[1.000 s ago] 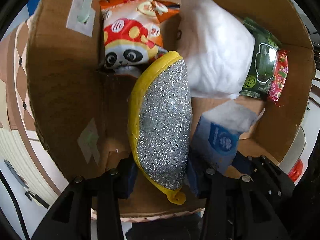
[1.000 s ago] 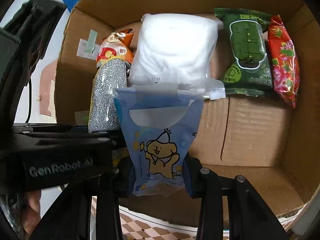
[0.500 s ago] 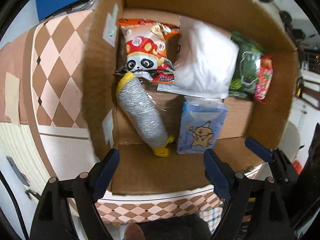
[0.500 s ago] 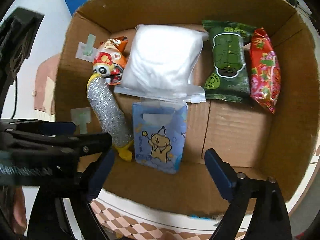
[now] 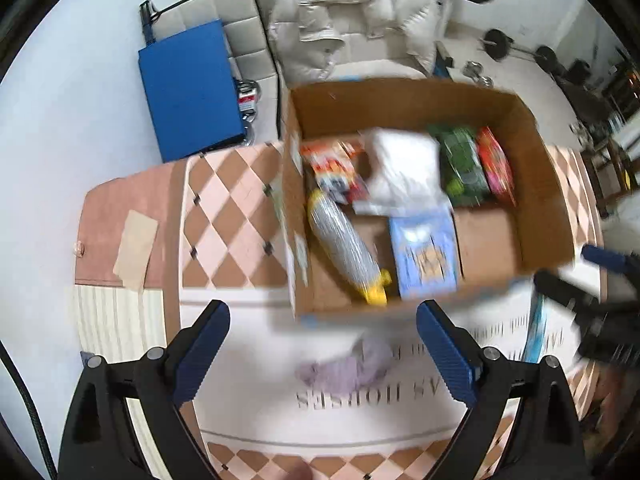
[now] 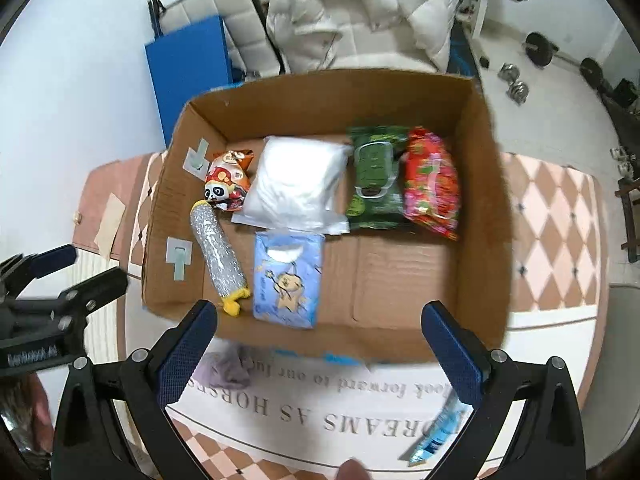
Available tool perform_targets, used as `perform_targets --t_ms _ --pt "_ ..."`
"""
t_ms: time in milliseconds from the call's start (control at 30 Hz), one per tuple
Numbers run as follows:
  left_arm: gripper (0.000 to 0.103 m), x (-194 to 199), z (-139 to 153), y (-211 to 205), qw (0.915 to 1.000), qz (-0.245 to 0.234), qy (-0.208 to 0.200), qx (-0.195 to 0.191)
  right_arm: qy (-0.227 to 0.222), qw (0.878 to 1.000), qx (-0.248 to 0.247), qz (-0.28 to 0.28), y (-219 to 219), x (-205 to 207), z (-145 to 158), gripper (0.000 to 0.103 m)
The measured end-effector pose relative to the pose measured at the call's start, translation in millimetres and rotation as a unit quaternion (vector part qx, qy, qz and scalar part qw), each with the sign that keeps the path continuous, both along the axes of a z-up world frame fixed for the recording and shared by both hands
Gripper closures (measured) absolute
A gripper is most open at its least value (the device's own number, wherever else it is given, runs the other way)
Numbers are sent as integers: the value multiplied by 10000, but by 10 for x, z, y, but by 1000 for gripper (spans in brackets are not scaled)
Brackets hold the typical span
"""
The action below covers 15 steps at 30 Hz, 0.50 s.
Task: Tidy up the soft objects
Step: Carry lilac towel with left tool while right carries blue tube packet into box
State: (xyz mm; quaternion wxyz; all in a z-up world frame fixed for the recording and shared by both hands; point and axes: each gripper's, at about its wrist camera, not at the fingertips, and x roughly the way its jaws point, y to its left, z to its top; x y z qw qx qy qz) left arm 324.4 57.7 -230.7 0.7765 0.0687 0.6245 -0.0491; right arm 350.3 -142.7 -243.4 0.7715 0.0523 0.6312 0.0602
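A cardboard box (image 6: 476, 240) on the table holds a silver and yellow scrub sponge (image 6: 218, 254), a blue tissue pack (image 6: 288, 280), a panda snack bag (image 6: 226, 182), a white pouch (image 6: 296, 184), a green wipes pack (image 6: 374, 180) and a red packet (image 6: 432, 184). In the left wrist view the box (image 5: 536, 184), sponge (image 5: 346, 248) and blue pack (image 5: 424, 256) are blurred. My left gripper (image 5: 324, 344) and right gripper (image 6: 318, 344) are open and empty, held above the table before the box. A lilac cloth (image 5: 348, 364) lies between them and shows in the right wrist view (image 6: 228, 368).
A blue-and-white sachet (image 6: 438, 432) lies on the printed tablecloth (image 6: 360, 412) at front right. A blue panel (image 6: 188, 80) and a white padded jacket (image 6: 360, 12) are behind the table. Dumbbells (image 6: 516, 84) lie on the floor at right.
Both grippers opened and let go of the sponge and the blue pack inside the box. They then pulled back and up, out of the box.
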Motion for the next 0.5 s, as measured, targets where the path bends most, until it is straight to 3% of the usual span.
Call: perform_targets --t_ms 67,167,367,500 --pt "7 -209 -215 -141 9990 -368 203 144 92 9999 -52 -103 -130 -237 -17 0" --pt "7 -460 -753 -343 9896 -1035 420 907 292 9989 -91 -354 -409 -585 -170 0" --pt "7 -605 -1528 -423 9762 -1562 1001 1125 809 9901 -546 -1004 -951 -1092 -868 0" --pt "7 -585 -1829 -584 9571 -2180 1061 1588 1204 9828 -511 -1305 -1137 -1227 -1306 0"
